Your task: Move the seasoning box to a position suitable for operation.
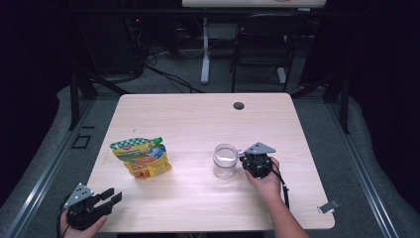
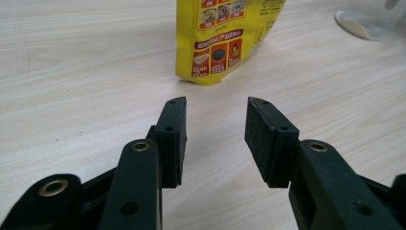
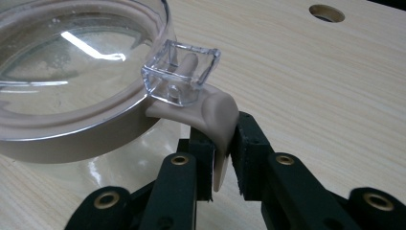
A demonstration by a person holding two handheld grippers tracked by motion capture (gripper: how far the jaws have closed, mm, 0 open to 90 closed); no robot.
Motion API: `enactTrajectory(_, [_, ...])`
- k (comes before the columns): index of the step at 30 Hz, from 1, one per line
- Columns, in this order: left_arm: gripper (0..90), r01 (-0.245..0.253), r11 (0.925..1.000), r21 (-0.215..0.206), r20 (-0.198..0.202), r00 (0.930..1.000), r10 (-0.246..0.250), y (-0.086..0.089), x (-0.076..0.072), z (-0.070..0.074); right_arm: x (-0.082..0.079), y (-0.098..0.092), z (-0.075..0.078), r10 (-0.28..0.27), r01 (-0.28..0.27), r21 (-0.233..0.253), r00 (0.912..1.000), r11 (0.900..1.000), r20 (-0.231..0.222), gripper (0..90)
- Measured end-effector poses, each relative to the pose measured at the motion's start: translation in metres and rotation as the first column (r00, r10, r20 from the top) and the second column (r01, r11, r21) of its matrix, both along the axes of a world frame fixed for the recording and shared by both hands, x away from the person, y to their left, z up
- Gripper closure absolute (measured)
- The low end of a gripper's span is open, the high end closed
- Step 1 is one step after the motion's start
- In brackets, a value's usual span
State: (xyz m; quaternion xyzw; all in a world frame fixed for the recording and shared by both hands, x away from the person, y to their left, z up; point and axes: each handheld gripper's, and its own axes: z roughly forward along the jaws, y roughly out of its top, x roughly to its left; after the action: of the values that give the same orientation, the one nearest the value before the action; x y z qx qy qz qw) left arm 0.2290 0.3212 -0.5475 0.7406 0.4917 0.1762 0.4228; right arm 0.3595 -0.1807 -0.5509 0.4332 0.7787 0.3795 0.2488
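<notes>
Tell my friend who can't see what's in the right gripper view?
The right gripper pinches the beige latch tab of a clear jar, whose lid is on. The jar stands on a pale wooden table with a round hole farther off.

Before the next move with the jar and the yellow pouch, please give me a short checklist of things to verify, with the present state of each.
1. Right gripper shut on the beige latch tab of the jar lid: ok.
2. Jar upright on the table: ok.
3. Lid fully sealed: cannot tell.
4. Left gripper open, holding nothing: ok.
5. Left gripper aimed at the yellow pouch, apart from it: ok.
6. Pouch cap closed: cannot tell.
</notes>
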Motion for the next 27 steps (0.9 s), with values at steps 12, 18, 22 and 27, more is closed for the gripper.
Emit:
enactTrajectory(12, [61.4, 0.082, 0.9964, 0.024, 0.016, 0.9965, -0.082, -0.022, 0.007, 0.003, -0.018, 0.014, 0.005, 0.030, -0.030, -0.038, 0.9995, 0.999, -0.001, 79.1])
enactTrajectory(18, [63.1, 0.162, 0.9861, 0.039, 0.035, 0.9860, -0.163, -0.046, 0.014, 0.008, -0.038, 0.025, 0.009, 0.062, -0.062, -0.076, 0.9980, 0.995, -0.013, 78.9])
enactTrajectory(22, [62.6, 0.204, 0.9783, 0.035, 0.049, 0.9774, -0.206, -0.061, 0.019, 0.009, -0.049, 0.027, 0.008, 0.068, -0.071, -0.058, 0.9968, 0.996, -0.043, 78.6])
enactTrajectory(27, [64.0, 0.273, 0.9617, 0.028, 0.056, 0.9601, -0.274, -0.078, 0.025, 0.010, -0.064, 0.031, 0.008, 0.088, -0.091, -0.046, 0.9943, 0.995, -0.061, 78.0])
